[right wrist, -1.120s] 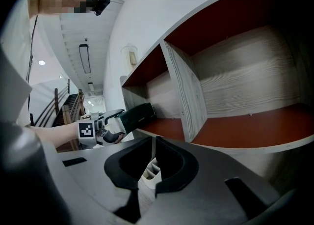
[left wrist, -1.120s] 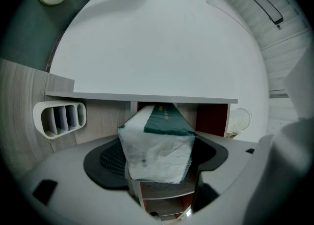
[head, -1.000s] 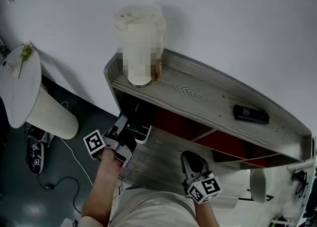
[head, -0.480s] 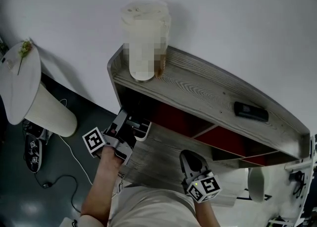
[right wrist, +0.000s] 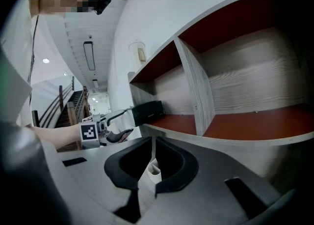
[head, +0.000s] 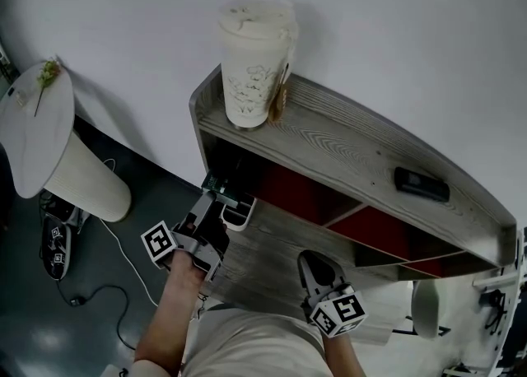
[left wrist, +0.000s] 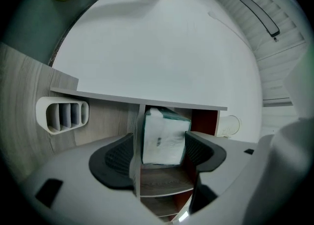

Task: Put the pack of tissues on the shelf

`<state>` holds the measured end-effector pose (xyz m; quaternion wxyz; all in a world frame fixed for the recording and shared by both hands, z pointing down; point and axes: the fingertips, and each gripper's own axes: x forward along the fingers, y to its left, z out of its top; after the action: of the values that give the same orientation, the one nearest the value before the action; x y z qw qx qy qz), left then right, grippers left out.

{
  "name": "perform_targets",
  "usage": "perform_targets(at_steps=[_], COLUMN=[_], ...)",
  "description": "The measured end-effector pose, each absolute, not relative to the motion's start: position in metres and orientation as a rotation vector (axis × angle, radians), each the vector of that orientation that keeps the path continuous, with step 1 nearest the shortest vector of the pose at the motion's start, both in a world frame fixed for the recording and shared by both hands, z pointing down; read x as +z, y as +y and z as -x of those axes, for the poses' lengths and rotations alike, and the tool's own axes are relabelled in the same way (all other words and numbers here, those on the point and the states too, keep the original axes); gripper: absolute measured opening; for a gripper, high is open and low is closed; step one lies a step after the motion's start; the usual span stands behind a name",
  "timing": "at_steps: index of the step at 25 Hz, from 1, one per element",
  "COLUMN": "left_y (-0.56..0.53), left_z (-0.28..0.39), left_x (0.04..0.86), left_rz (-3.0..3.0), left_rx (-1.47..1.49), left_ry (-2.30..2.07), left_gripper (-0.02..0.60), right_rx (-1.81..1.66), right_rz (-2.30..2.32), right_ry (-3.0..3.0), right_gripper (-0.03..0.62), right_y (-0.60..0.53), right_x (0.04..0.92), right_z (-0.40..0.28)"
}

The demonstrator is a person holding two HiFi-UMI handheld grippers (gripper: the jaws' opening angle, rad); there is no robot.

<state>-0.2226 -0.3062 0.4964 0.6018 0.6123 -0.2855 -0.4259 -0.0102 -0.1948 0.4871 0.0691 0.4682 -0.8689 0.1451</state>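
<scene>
The pack of tissues (left wrist: 164,138), white with a green top, stands in the left end compartment of the wooden shelf (head: 346,149). In the head view the pack (head: 224,188) shows at the compartment's mouth. My left gripper (head: 216,217) is just in front of it. Its jaws stand apart and are closing, with the pack beyond the tips and the pads not pressing on it. From the right gripper view the pack (right wrist: 147,112) looks dark, ahead of the left gripper (right wrist: 117,128). My right gripper (head: 317,267) hangs lower, in front of the shelf, shut with nothing held.
A tall pale cup (head: 254,67) and a black remote (head: 421,184) sit on the shelf's top board. A white slotted holder (left wrist: 64,116) hangs on the shelf's left side. An upright divider (right wrist: 198,91) splits the red-backed compartments. A round white table (head: 37,137) and a floor cable (head: 123,260) lie left.
My left gripper has drawn back a little from the shelf's mouth, leaving the pack in the compartment. The right gripper has stayed where it was.
</scene>
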Motion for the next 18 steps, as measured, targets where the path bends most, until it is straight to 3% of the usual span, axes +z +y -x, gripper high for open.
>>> perform_targets(at_steps=[6, 18], left_y=[-0.323, -0.328], left_z=[0.225, 0.223], left_x=[0.493, 0.491], left_rz=[-1.425, -1.435], left_rx=[-1.013, -1.035], left_ry=[-0.691, -0.745], left_gripper=[0.314, 0.313], right_rx=[0.440, 0.446], right_rz=[-1.434, -1.473], right_ry=[-2.603, -2.594], right_gripper=[0.049, 0.049], right_y=[-0.193, -0.184], right_x=[0.487, 0.485], right_z=[0.003, -0.016])
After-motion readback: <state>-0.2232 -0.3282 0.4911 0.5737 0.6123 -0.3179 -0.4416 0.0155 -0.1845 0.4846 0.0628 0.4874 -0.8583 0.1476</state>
